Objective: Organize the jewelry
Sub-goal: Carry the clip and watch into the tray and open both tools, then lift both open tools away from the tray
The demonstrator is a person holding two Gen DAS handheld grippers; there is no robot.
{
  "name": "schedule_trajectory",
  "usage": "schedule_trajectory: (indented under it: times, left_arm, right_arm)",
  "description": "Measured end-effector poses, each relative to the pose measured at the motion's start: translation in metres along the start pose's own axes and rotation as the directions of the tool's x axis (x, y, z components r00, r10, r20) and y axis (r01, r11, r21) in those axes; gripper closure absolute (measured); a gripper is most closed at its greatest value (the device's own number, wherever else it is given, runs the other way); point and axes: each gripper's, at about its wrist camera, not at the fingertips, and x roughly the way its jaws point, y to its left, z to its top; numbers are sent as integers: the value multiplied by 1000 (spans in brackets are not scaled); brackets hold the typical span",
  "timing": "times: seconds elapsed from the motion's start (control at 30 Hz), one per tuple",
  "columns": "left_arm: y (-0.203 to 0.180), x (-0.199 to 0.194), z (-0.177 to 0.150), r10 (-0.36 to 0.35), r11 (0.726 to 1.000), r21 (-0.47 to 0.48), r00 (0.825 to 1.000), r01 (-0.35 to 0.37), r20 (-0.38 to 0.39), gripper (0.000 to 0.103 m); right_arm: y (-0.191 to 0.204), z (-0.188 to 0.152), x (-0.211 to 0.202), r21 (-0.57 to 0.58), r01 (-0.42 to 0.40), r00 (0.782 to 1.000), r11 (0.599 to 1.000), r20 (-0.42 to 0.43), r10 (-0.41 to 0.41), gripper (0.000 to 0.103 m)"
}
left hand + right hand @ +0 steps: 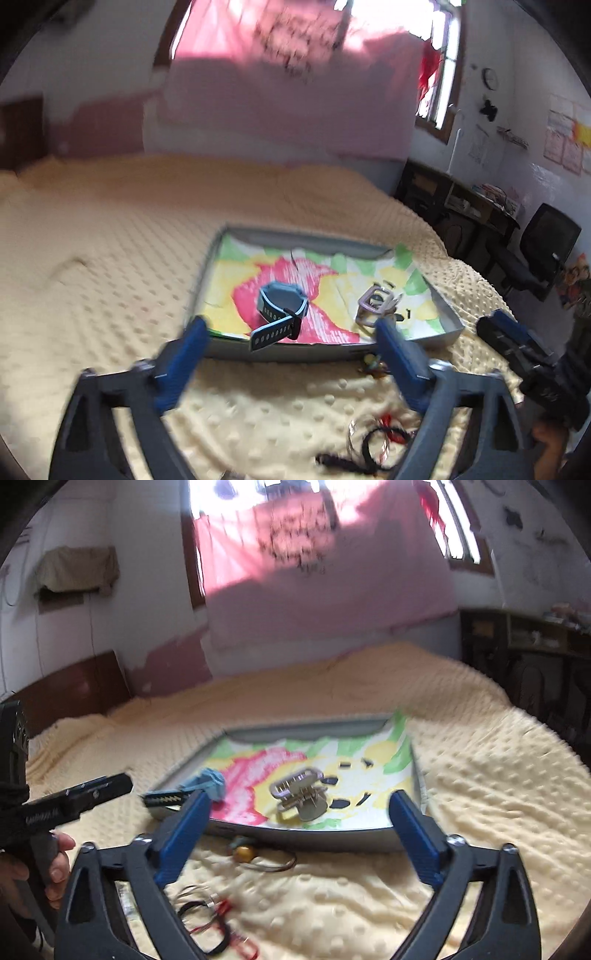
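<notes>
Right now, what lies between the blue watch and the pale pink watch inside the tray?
Only bare floral paper lining. The left wrist view shows the blue rubber-strap watch and the pale pink watch apart, nothing between them.

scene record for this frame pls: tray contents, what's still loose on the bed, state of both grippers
surface: bed with yellow dotted blanket
tray: shallow, grey rim, floral paper liner
in tray: blue watch, strap end hanging over the near rim; pale hair claw clip
loose on blanket: amber bead piece just outside the near rim; black and red cords nearer the cameras
left hand-held gripper: open, holding nothing
right hand-held gripper: open, holding nothing
image quality: motion blur, small details unclear
</notes>
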Motion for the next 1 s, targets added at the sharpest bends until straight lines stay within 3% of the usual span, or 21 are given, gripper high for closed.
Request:
schedule_trajectory:
  times: [0.1, 0.2, 0.37, 0.53, 0.77, 1.0]
  left_arm:
    - [-7, -52, -10, 3, 1000, 17, 991, -5, 132, 0]
    - [-7, -89, -18, -13, 1000, -16, 988, 16, 152, 0]
    - [-2, -143, -36, -9, 998, -59, 980, 21, 196, 0]
    - [2, -187, -58, 43, 998, -57, 971, -30, 235, 0]
    - [-5, -227, -91, 123, 992, -13, 961, -124, 249, 0]
    - [0, -241, -123, 95, 995, 3, 979, -97, 180, 0]
  right_arm:
    - [8, 0, -45, -11, -2, 996, 1000, 89, 3, 1]
    - [18, -5, -91, -19, -18, 985, 1000, 172, 21, 1]
    - [33, -19, -149, -35, -15, 972, 999, 232, 23, 1]
    - [49, -38, -193, -57, -8, 965, 998, 260, 23, 1]
    - [65, -68, -226, -47, -13, 969, 999, 246, 25, 1]
    - [67, -106, -246, 16, -48, 995, 999, 86, 46, 1]
